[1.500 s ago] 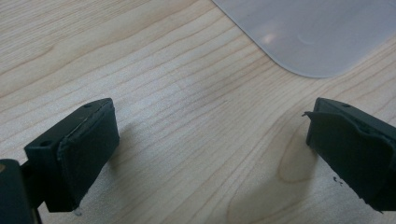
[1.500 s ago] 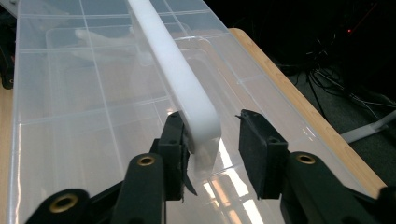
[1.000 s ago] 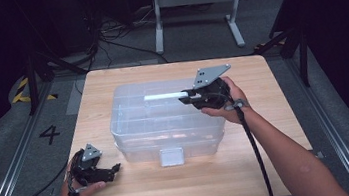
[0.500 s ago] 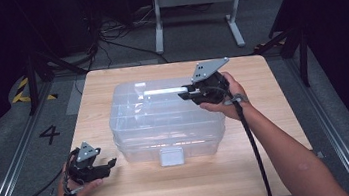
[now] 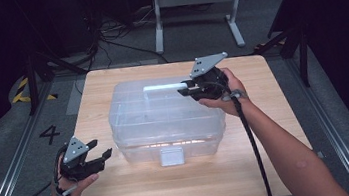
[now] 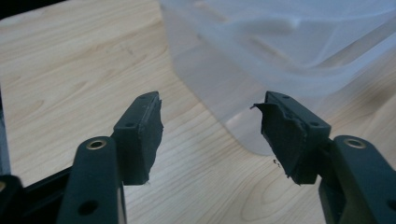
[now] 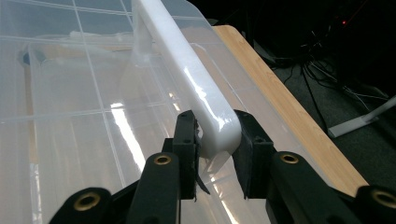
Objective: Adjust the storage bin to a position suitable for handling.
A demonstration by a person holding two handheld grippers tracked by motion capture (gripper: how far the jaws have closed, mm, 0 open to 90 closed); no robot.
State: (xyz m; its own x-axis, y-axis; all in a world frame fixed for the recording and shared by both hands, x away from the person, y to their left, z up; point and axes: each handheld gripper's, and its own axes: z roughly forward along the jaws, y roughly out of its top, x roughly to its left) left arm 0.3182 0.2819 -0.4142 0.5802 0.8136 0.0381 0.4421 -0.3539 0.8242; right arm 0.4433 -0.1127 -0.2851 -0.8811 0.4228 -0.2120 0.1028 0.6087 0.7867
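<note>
Right gripper (image 7: 214, 140) clamped on slick, stiff handle (image 7: 187, 70) of light, hollow-looking clear box (image 5: 164, 114); left gripper (image 6: 210, 135) agape, empty, beside it.

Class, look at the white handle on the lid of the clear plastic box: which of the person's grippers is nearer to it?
Right. The right gripper is clamped on the end of the white handle. The left gripper hangs open off the clear plastic box's front left corner, not touching it.
</note>
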